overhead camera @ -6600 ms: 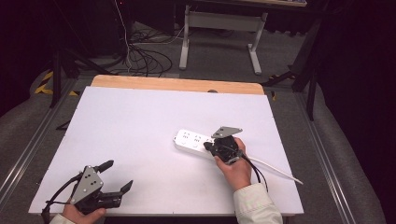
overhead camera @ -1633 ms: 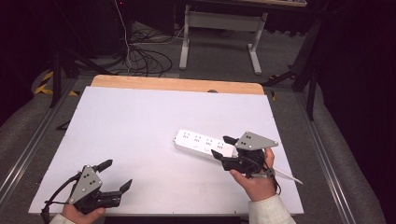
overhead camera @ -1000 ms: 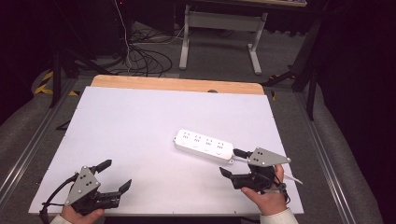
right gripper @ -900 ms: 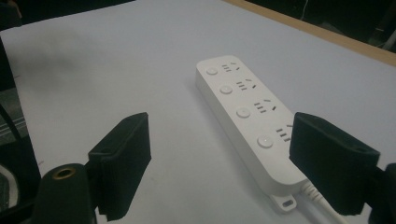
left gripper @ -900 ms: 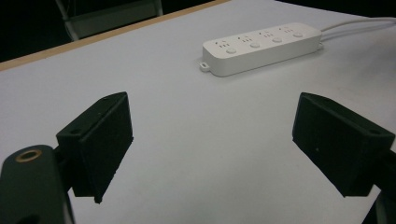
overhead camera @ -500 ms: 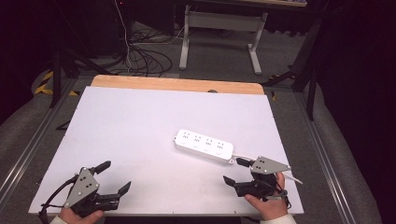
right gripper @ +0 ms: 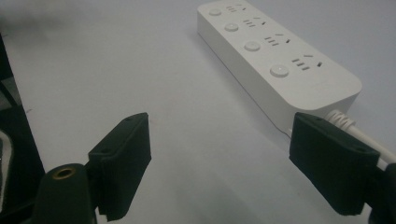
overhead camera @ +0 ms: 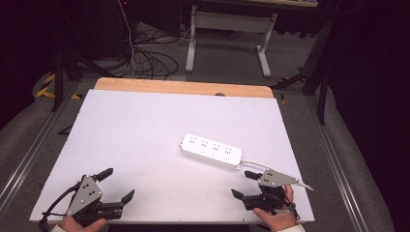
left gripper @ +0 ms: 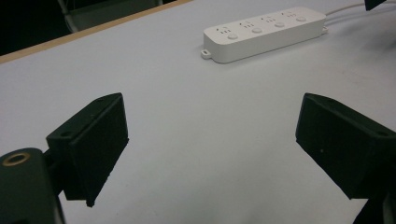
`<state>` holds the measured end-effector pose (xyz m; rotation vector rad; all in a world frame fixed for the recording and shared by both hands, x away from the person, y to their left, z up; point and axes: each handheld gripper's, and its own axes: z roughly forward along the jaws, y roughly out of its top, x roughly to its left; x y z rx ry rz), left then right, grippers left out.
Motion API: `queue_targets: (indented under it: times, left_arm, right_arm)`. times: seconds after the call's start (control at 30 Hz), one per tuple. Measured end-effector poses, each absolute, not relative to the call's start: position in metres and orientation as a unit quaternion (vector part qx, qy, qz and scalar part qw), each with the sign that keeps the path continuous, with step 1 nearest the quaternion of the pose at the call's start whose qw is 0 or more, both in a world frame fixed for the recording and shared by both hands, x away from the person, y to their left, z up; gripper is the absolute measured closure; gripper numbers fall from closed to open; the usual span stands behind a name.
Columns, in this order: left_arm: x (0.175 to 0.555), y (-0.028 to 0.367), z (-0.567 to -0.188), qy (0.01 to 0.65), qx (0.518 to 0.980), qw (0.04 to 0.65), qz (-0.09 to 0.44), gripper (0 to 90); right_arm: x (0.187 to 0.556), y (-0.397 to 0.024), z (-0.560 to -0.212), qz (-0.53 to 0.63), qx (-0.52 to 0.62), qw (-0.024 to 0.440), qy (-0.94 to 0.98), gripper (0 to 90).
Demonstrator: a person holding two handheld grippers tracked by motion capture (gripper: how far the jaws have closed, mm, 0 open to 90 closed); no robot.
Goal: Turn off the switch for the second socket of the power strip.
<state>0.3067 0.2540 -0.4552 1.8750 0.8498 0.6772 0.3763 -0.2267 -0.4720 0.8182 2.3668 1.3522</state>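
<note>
A white power strip (overhead camera: 212,151) with several sockets and round buttons lies flat on the white table (overhead camera: 145,125), right of centre. Its white cable (overhead camera: 270,166) trails off toward the right edge. My right gripper (overhead camera: 241,183) rests open near the front edge, just short of the strip's cable end, holding nothing. From the right gripper view the strip (right gripper: 275,60) lies ahead of the spread jaws, and the cable (right gripper: 355,130) runs beside the right jaw. My left gripper (overhead camera: 119,183) sits open and empty at the front left corner, with the strip (left gripper: 264,31) far ahead.
A bare wooden strip (overhead camera: 183,88) borders the table's far edge. Behind it on the floor are cables (overhead camera: 150,58) and a grey metal stand (overhead camera: 227,29). Metal rails (overhead camera: 29,154) run along both sides of the table.
My right gripper has drawn back from the power strip's cable end toward the front edge, open and empty. The strip stays put. My left gripper has barely moved.
</note>
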Motion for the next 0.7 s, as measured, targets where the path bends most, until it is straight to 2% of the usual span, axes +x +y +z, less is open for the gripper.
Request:
queue_targets:
  times: [0.4, 0.53, 0.7]
  left_arm:
    - [0.3093, 0.2559, -0.4555, 0.346, 0.76, 0.47, 0.284, 10.2]
    - [0.309, 0.2573, -0.4585, 0.335, 0.756, 0.469, 0.31, 14.7]
    - [0.3097, 0.2581, -0.458, 0.339, 0.757, 0.477, 0.291, 14.7]
  right_arm:
    - [0.3753, -0.2281, -0.4672, 0.472, 0.27, 0.172, 0.822, 21.1]
    - [0.375, -0.2282, -0.4676, 0.461, 0.265, 0.184, 0.827, 21.1]
    - [0.373, -0.2235, -0.4682, 0.445, 0.254, 0.196, 0.836, 21.4]
